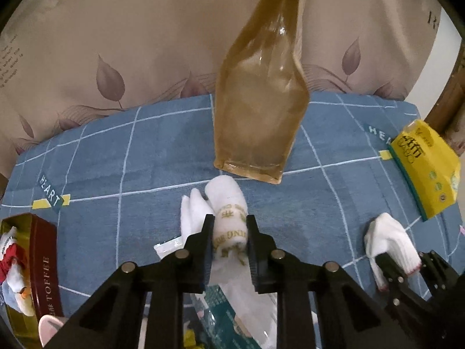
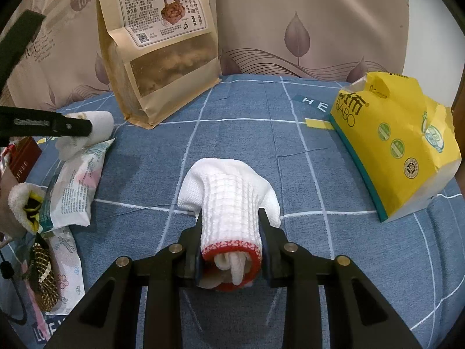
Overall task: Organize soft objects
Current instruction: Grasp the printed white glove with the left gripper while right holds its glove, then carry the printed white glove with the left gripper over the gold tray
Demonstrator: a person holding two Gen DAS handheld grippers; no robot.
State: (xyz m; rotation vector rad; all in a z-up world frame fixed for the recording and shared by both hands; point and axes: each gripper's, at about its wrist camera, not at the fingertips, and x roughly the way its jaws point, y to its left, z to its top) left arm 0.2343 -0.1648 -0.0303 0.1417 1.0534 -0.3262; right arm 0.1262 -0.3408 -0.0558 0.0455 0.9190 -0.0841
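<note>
One rolled white towel with gold lettering (image 1: 229,224), on blue checked cloth (image 1: 145,157): clamped between left gripper (image 1: 229,231) pads, tilted steeply down. One white knit glove with red cuff (image 2: 232,218), on same cloth: pinched at cuff by right gripper (image 2: 231,226), also angled down. One brown kraft snack pouch (image 2: 157,46) upright behind; one yellow tissue pack (image 2: 398,145) at right.

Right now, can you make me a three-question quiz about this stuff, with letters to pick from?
1. Where does the yellow tissue pack lie?
A. right of the glove
B. inside the toffee box
C. under the brown bag

2. What colour is the cuff of the white glove?
A. green
B. red
C. black

3. What is the left gripper doing?
A. hanging open over nothing
B. squeezing the rolled white towel
C. holding the brown snack bag

Answers: 1 A, it sits at the blanket's right edge. 2 B, red rim shows. 3 B, both fingers press the roll.
</note>
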